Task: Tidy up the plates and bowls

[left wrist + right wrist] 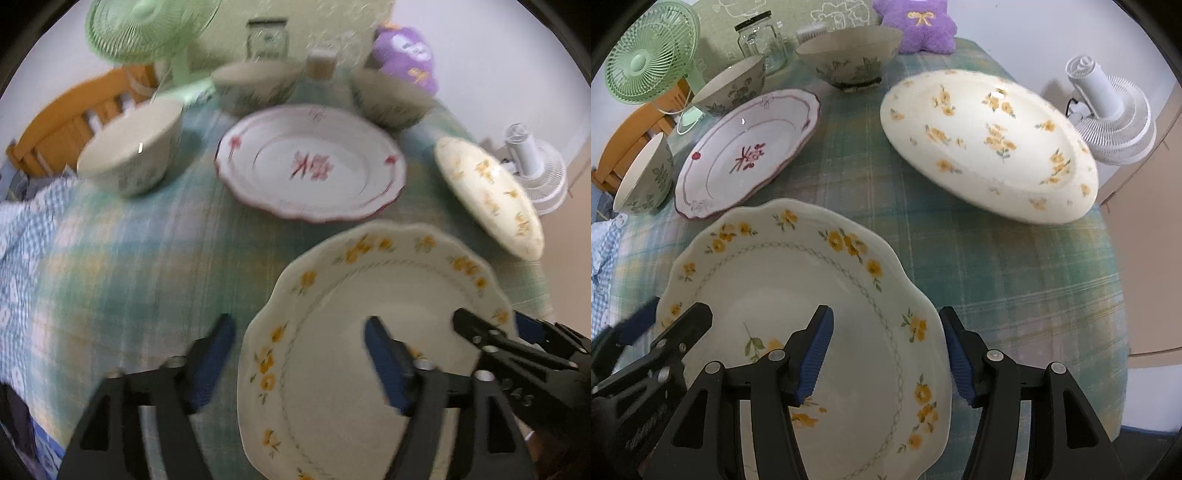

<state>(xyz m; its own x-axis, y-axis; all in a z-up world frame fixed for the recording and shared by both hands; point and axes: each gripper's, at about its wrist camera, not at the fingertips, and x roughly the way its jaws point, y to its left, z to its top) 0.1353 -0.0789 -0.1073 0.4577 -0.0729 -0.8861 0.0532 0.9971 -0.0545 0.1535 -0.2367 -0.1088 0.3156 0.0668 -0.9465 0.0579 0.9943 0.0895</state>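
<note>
- While both grippers hang over the near end of the bench, the scalloped plate with yellow flowers lies flat on the green plaid cloth right below them.
- Right gripper: its blue-padded fingers stand wide apart and straddle the plate's right rim — one finger over the plate's well, the other outside the rim over the cloth. Whether either pad touches the plate cannot be told.
- Left gripper: also spread wide, straddling the plate's left rim, with one finger over the cloth and the other over the well. It holds nothing. This view is blurred.
- From the left wrist view the right gripper shows at the plate's far-right edge; from the right wrist view the left gripper shows at its left edge.
- Beyond the scalloped plate, to the left, lies a white plate with a dark red rim and a pink flower motif, well apart from a cream oval dish with yellow flowers on the right, near the bench's edge.
- Three bowls with grey-green leaf patterns stand around the red-rimmed plate: a left bowl just beside it, a middle bowl behind it, a far bowl further right.
- At the back stand a green fan, a glass jar and a purple plush toy; a white fan sits off the right side.
</note>
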